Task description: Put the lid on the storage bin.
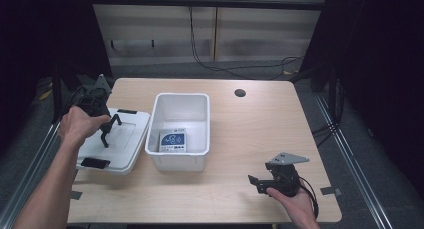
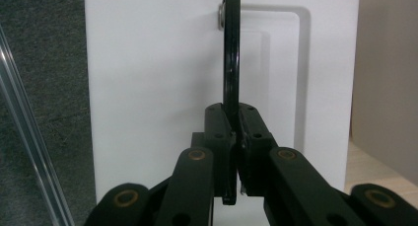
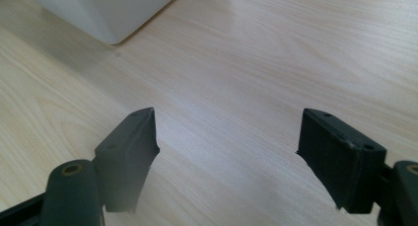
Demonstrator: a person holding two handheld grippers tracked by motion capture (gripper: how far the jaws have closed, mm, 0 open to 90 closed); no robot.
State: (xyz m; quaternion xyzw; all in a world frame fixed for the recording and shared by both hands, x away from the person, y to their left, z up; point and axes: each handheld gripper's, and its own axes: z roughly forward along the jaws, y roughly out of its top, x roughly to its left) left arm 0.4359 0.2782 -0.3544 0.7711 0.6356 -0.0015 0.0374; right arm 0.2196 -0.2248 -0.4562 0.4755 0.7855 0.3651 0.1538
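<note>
A white lid (image 1: 131, 139) with black end clips is at the table's left edge, left of a white open bin (image 1: 202, 120). My left gripper (image 1: 109, 125) points down over the lid and is shut on its thin black handle (image 1: 104, 140). In the left gripper view the gripper (image 2: 235, 132) pinches the black handle (image 2: 230, 63), which stands upright in front of the white lid (image 2: 157, 88). A blue and white packet (image 1: 173, 140) lies inside the bin. My right gripper (image 1: 255, 181) rests low near the table's front right, open, with only bare wood between its fingers (image 3: 128, 152).
The wooden table (image 1: 250, 134) has a round cable hole (image 1: 240, 93) at the back right. A corner of the bin (image 3: 108, 9) is beyond the right gripper. Dark floor and a metal rail (image 2: 29, 137) lie off the table's left side.
</note>
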